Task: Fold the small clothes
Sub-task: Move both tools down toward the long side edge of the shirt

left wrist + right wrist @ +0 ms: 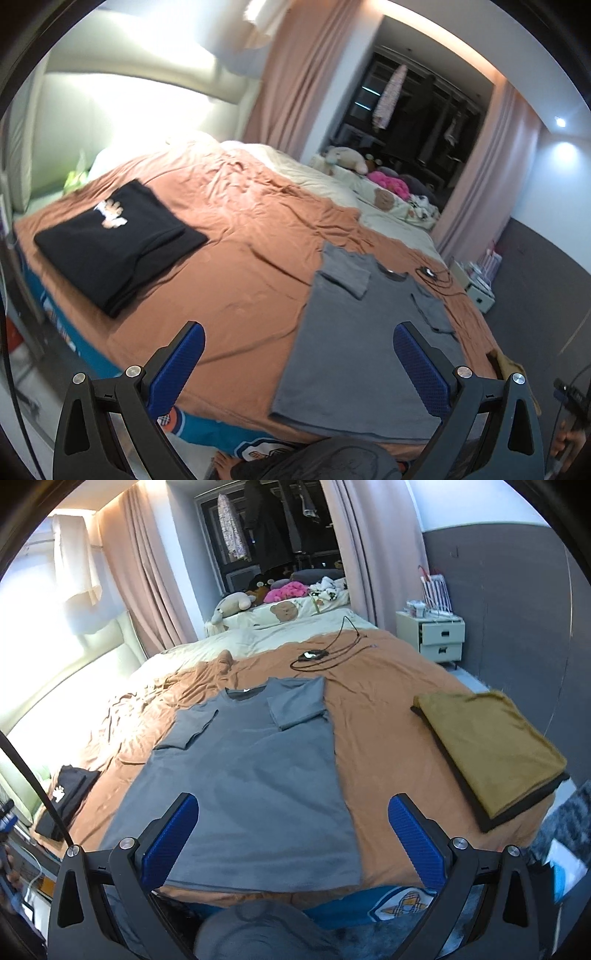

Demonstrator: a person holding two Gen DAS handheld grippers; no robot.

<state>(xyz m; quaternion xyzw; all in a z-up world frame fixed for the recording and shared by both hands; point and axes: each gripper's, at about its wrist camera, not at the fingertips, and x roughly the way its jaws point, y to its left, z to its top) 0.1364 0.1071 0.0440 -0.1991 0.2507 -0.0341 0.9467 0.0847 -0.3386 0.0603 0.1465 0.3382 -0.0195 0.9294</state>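
**Desk:** Bedroom scene, then. Where does the garment sit, and what are the tools doing?

**Photographer:** A grey T-shirt lies flat, neck away from the camera, on an orange bedspread, filling the centre and lower centre of the right wrist frame. Both short sleeves are already turned in over the chest. The right gripper hangs above the hem with its blue-padded jaws spread wide, nothing between them. In the left wrist frame the left gripper is likewise released and empty, the shirt at lower right of that picture.

**Desk:** Anything else on the bed?

**Photographer:** A folded black garment at the left of the left wrist frame, a folded mustard-coloured cloth at right in the right wrist frame, and a black cable beyond the collar, apart from the shirt.

**Desk:** How will the shirt handle?

**Photographer:** Judging by how it drapes, it is light, thin and limp, with no stiffness to hold a shape. It should pinch easily, but a single-layer grab may slide or bunch. The sensible hold looks like the two hem corners nearest the camera, one per tool, lifted together and carried toward the collar.
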